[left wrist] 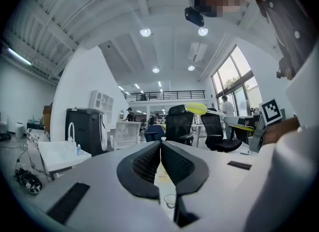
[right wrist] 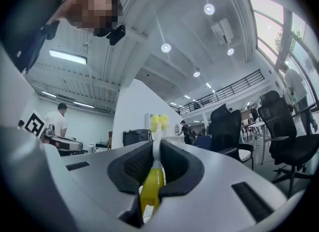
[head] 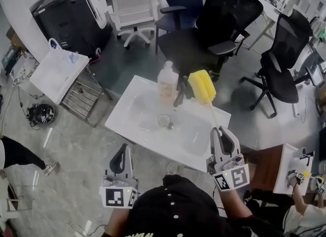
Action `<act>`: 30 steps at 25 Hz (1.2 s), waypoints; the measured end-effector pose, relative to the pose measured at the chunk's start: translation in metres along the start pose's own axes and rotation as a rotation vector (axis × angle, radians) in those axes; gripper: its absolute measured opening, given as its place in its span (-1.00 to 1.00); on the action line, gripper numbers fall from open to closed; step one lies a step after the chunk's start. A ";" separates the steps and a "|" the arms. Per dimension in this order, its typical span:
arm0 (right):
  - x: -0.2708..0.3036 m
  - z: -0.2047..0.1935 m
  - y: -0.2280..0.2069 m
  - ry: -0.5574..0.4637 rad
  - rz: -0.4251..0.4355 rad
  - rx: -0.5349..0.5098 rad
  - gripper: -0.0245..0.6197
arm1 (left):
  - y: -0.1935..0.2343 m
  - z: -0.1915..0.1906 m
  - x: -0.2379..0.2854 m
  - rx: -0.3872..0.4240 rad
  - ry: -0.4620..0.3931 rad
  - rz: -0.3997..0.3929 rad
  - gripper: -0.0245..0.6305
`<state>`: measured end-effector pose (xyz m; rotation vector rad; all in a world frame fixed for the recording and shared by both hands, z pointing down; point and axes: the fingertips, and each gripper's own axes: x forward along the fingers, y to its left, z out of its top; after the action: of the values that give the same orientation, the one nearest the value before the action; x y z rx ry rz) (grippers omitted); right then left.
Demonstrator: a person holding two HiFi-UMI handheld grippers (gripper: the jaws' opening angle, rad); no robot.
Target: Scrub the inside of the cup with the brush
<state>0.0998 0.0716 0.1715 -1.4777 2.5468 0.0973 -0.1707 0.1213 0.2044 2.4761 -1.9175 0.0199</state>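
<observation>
At the left, the left gripper (head: 122, 150) sits short of the white basin-topped bench (head: 133, 94) with its jaws pressed together on nothing. The small clear glass cup (head: 163, 121) stands upright near the middle of the basin, apart from both grippers, so nothing steadies it. A push from above would likely skate or tip it. Just beyond the cup stands a pale translucent soap bottle (head: 167, 80). The yellow sponge head of the long white-handled brush (head: 202, 86) hovers right beside that bottle, so a careless swing could knock it over. The head also looks broad against the cup's mouth and may jam there. At the right, the right gripper (head: 223, 133) has its jaws clamped on the brush's handle at its near end. From so far back the head can wobble, or the handle can twist in the grip.
</observation>
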 end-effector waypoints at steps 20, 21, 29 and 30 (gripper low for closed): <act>0.074 -0.073 -0.035 0.149 0.251 -0.049 -0.77 | -0.025 -0.077 0.133 0.153 0.229 -0.318 -0.83; 0.076 -0.081 -0.035 0.175 0.263 -0.055 -0.77 | -0.026 -0.089 0.140 0.191 0.259 -0.370 -0.81; 0.082 -0.158 -0.032 0.492 0.377 -0.232 -0.77 | -0.008 -0.209 0.196 0.416 0.471 -0.715 -0.32; 0.081 -0.171 -0.031 0.543 0.400 -0.260 -0.77 | -0.006 -0.225 0.202 0.454 0.496 -0.762 -0.26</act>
<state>0.0645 -0.0390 0.3237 -1.1630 3.3622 0.0973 -0.1156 -0.0690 0.4325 2.9072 -0.7759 1.0324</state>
